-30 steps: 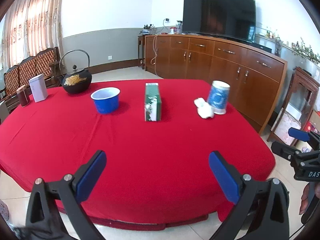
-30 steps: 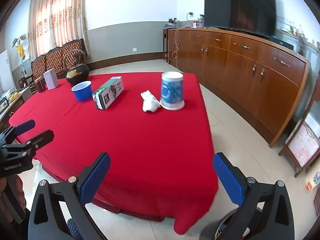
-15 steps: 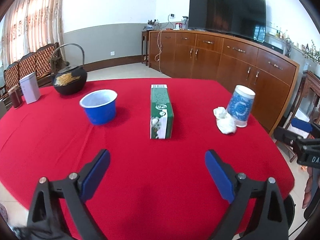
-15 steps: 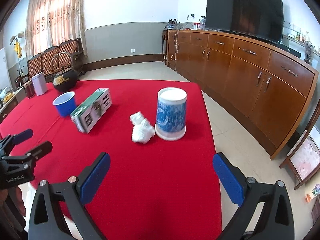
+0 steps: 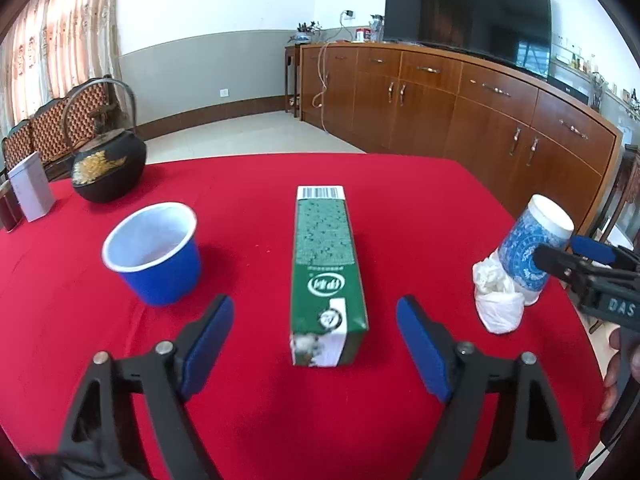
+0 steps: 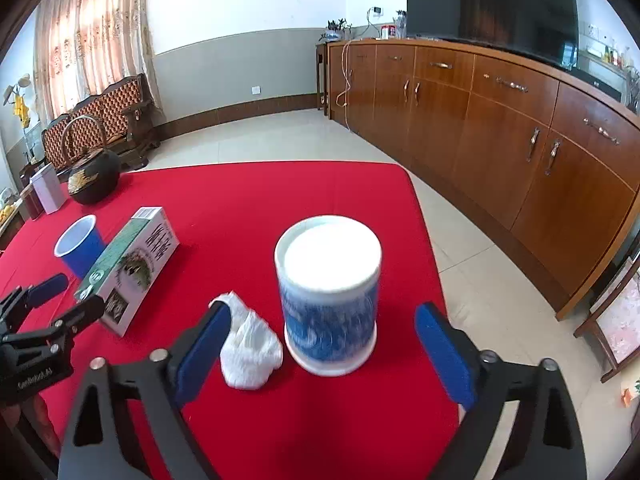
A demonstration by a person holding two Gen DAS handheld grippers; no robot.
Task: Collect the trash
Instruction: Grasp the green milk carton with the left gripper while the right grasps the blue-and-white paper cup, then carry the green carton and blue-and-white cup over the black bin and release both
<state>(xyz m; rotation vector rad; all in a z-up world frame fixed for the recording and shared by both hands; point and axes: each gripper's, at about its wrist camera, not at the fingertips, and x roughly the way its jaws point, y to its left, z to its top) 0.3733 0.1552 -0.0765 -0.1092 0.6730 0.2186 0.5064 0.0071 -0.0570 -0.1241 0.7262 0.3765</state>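
A green carton (image 5: 326, 276) lies on its side on the red tablecloth (image 5: 248, 184), straight ahead of my open, empty left gripper (image 5: 316, 336). A blue cup (image 5: 154, 254) stands upright to its left. A crumpled white tissue (image 5: 498, 300) lies beside an upside-down blue-and-white cup (image 5: 528, 254). My right gripper (image 6: 324, 334) is open and empty, its fingers either side of the blue-and-white cup (image 6: 330, 292) and short of it. The tissue (image 6: 250, 348) lies next to its left finger. The carton (image 6: 130, 270) and the blue cup (image 6: 78, 246) are further left.
A black kettle (image 5: 106, 168), a white tin (image 5: 32, 186) and a dark jar (image 5: 6, 210) stand at the table's far left. A long wooden sideboard (image 6: 520, 128) with a TV (image 6: 492, 4) runs along the right wall. Tiled floor (image 6: 480, 280) lies between it and the table.
Both grippers have moved forward over the table: the left one up to the green carton, the right one up to the blue-and-white cup and tissue. Both stay open.
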